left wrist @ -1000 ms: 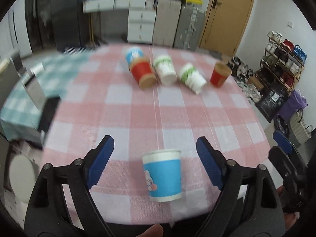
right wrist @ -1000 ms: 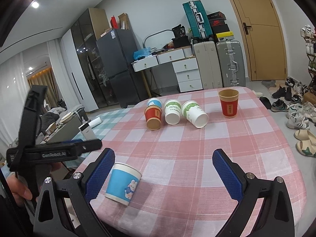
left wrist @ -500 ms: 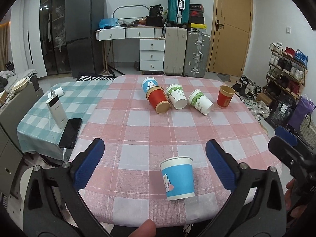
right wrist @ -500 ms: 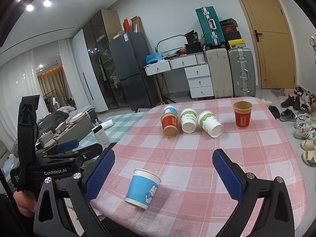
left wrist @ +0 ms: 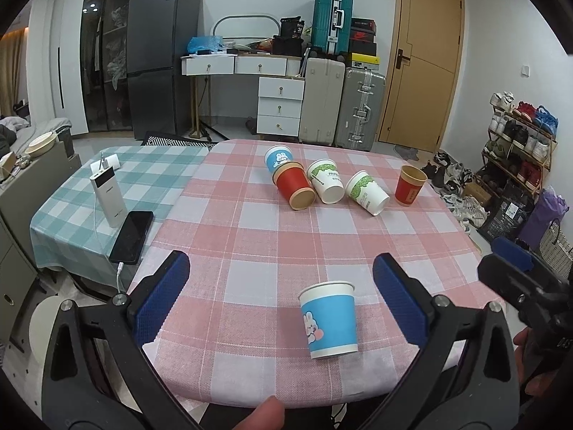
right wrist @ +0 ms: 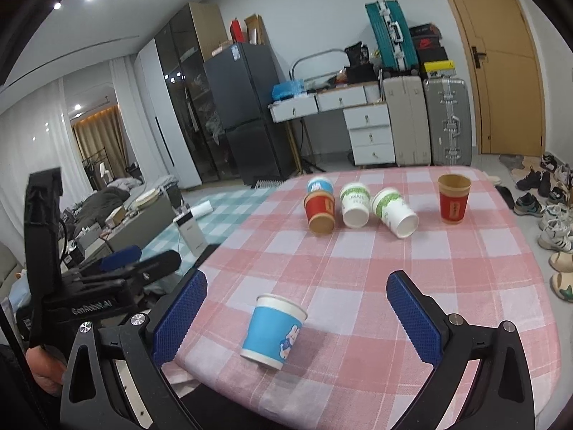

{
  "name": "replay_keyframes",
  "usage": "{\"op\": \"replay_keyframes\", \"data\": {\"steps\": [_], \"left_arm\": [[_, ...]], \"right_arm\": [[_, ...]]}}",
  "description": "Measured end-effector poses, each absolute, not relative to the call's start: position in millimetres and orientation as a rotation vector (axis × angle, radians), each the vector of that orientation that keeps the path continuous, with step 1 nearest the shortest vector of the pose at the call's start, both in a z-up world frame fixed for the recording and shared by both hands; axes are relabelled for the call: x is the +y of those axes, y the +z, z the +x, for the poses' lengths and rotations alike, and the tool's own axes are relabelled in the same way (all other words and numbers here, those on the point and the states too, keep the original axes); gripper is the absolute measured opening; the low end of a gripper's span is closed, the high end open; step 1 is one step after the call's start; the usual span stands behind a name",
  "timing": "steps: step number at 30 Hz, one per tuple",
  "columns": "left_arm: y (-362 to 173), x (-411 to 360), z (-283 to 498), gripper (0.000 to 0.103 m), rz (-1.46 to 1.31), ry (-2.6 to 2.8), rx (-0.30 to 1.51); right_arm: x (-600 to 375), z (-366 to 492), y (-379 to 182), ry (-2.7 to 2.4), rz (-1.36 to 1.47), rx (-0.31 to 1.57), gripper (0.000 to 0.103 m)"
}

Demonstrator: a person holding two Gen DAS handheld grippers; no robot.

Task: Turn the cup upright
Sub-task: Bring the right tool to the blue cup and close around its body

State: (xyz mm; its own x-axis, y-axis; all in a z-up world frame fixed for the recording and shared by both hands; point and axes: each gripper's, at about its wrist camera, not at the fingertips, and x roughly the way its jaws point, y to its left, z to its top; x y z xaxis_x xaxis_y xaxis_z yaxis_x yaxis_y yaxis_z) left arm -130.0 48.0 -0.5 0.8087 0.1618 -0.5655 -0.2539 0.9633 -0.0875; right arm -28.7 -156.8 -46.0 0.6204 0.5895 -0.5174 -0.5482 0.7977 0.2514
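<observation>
A blue paper cup with a rabbit (left wrist: 329, 320) stands upright near the front edge of the pink checked table (left wrist: 250, 236); it also shows in the right wrist view (right wrist: 274, 331). At the far side lie a red cup (left wrist: 294, 188), two white-green cups (left wrist: 325, 185) (left wrist: 367, 192) and another blue cup (left wrist: 276, 157), all on their sides. A red cup (left wrist: 410, 185) stands upright at the far right. My left gripper (left wrist: 281, 301) is open and empty, behind the blue cup. My right gripper (right wrist: 297, 317) is open and empty.
A teal checked table (left wrist: 78, 193) at the left carries a white power bank (left wrist: 107, 197) and a black phone (left wrist: 131, 231). Suitcases (left wrist: 361, 107), drawers (left wrist: 279, 105) and a fridge (left wrist: 159, 68) stand behind. A shoe rack (left wrist: 519, 143) is at the right.
Both grippers have pulled back and up from the table. The left gripper's jaws stand wider apart and the blue cup is left standing upright and free.
</observation>
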Motion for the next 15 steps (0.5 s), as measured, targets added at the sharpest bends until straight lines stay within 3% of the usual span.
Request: {"op": "replay_keyframes", "data": {"steps": [9,15], "left_arm": [[-8.2,73.7,-146.3,0.102,-0.181,0.276,0.555],[-28.1,102.1,-151.3,0.102,-0.223,0.299,0.595]], "right_arm": [[-114.2,-4.7,-87.4,0.696,0.015,0.816,0.103],[-77.4,43.0,-130.3,0.728,0.015,1.118,0.102]]}}
